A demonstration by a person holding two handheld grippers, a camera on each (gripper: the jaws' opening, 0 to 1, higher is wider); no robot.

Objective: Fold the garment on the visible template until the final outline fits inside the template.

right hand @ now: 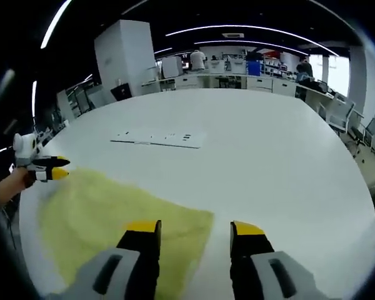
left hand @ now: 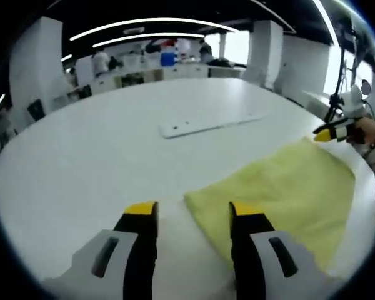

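While yellow garment lies flat, both grippers gape (table).

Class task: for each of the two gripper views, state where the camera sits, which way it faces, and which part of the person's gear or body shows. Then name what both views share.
Left gripper view: rides the left gripper, facing across the white table over the yellow garment; the right gripper enters at right.
Right gripper view: rides the right gripper, facing across the table; the left gripper and a hand show at left.
Shared: garment, table, flat white strip.
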